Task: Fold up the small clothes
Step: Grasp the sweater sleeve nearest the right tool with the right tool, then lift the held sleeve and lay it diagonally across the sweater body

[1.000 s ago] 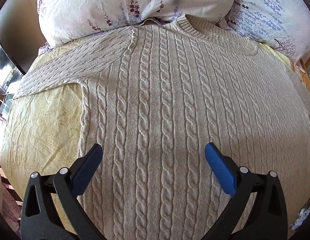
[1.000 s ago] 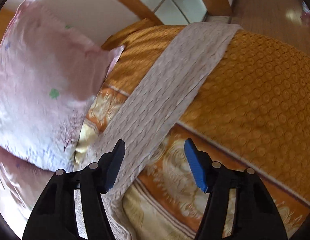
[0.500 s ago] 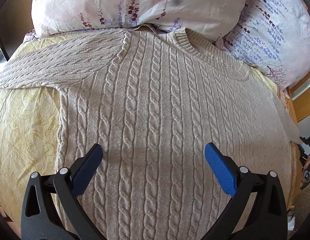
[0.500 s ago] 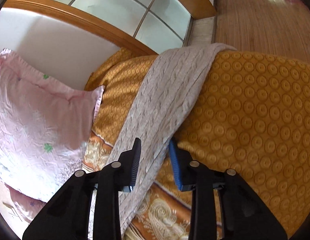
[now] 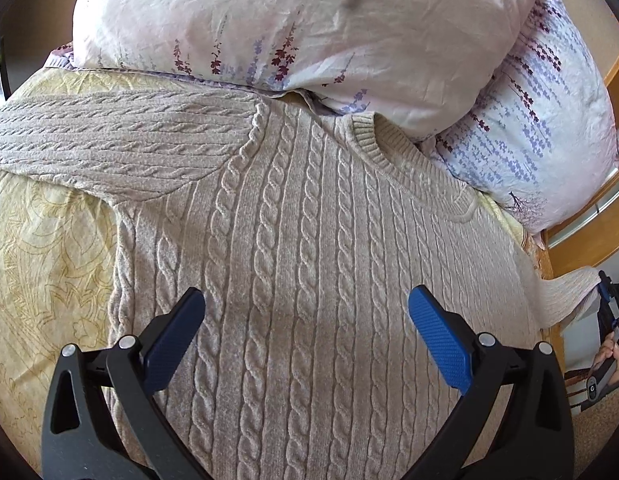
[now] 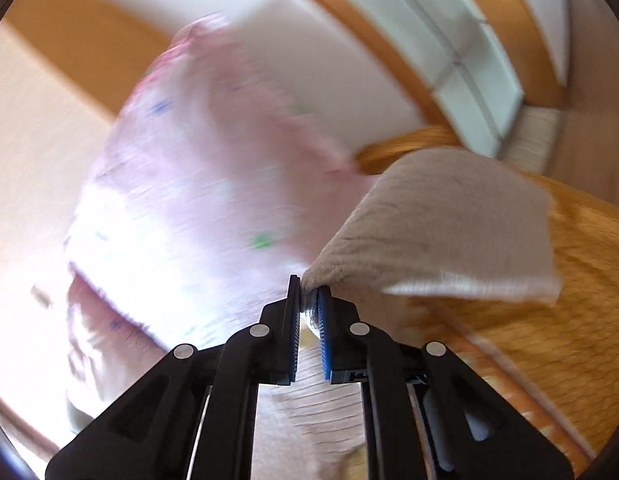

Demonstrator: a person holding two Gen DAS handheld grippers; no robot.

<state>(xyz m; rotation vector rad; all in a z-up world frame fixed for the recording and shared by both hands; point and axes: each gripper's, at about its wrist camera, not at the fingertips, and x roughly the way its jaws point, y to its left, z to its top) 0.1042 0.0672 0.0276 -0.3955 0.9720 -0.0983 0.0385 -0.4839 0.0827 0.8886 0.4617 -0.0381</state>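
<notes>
Left tool (image 5: 305,320): spread wide, grasping nothing, hovering over chest of beige cable-knit sweater (image 5: 309,240). Sweater flat on pale yellow patterned bedsheet (image 5: 41,248), collar against lavender-print white pillows (image 5: 309,20), left sleeve (image 5: 109,140) stretched out sideways. Right tool (image 6: 308,300): half a second ago closing around right sleeve (image 6: 441,216), now clenched on it and lifting it off orange circle-patterned bedspread (image 6: 549,312); view motion-blurred. Likely start of sleeve fold inward. Knit thick, unwrinkled.
</notes>
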